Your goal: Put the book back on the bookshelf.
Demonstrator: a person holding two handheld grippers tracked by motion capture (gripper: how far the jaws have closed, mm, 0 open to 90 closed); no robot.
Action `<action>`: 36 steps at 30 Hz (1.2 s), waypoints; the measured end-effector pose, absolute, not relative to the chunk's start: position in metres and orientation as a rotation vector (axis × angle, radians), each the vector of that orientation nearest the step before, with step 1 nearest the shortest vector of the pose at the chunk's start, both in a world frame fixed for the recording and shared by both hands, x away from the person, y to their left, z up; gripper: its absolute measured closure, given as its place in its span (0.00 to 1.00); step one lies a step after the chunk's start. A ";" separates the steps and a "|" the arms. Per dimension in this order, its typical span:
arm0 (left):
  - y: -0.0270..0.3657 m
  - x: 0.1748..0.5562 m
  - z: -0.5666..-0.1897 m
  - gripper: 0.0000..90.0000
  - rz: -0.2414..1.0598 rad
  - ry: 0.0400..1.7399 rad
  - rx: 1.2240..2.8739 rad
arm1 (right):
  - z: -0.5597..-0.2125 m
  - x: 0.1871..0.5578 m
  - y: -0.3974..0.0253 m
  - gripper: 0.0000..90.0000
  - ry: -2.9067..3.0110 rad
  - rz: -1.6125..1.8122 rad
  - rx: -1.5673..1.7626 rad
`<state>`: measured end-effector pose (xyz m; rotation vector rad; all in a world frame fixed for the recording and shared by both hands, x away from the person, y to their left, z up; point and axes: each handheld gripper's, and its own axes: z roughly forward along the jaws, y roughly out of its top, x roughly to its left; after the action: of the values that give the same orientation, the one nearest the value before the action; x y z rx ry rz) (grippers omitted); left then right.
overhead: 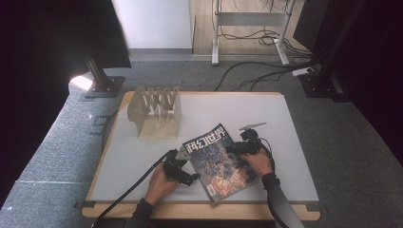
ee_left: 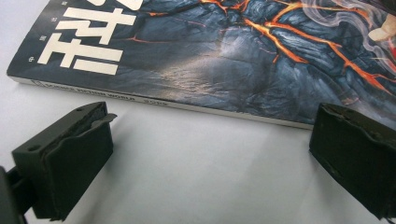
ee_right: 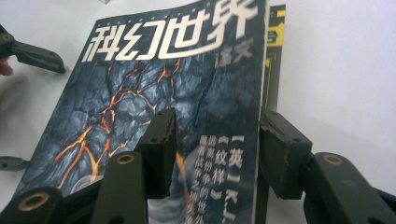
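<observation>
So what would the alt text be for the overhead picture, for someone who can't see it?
A person's two hands each hold a black claw tool at either side of a magazine with a dark, lava-cracked cover, lying on a white table. The left claw is at its spine edge, the right claw at its opposite edge. A slotted wooden rack stands behind it.

A pale grey worktop (overhead: 285, 142) edged in light wood is seen standing on speckled grey carpet (overhead: 57, 142). Beyond it, a white wall panel (overhead: 152, 23) is met by a strip of wooden flooring (overhead: 202, 23), where the white legs of a metal frame (overhead: 250, 19) are planted. Black cables (overhead: 256, 71) are strewn across the carpet behind the worktop, near a white power strip (overhead: 303, 71). Dark stands on black base plates (overhead: 102, 88) are placed at either side, and a bright patch of light (overhead: 81, 81) is cast on the floor at the left.
</observation>
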<state>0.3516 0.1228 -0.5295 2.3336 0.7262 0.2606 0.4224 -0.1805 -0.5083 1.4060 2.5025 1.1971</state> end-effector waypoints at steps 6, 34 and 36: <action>0.123 0.351 -0.530 0.00 0.262 0.726 2.334 | -0.504 0.446 -0.162 0.59 2.550 1.147 1.335; 0.138 0.360 -0.514 0.00 0.159 0.799 2.287 | -0.420 0.399 -0.143 0.91 2.523 1.265 0.943; 0.140 0.364 -0.512 0.02 0.132 0.815 2.232 | -0.413 0.395 -0.142 0.91 2.514 1.271 0.925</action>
<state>0.3642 0.1397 -0.5120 2.2325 0.8153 0.1319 0.3953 -0.1421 -0.4126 0.9250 2.5138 1.2712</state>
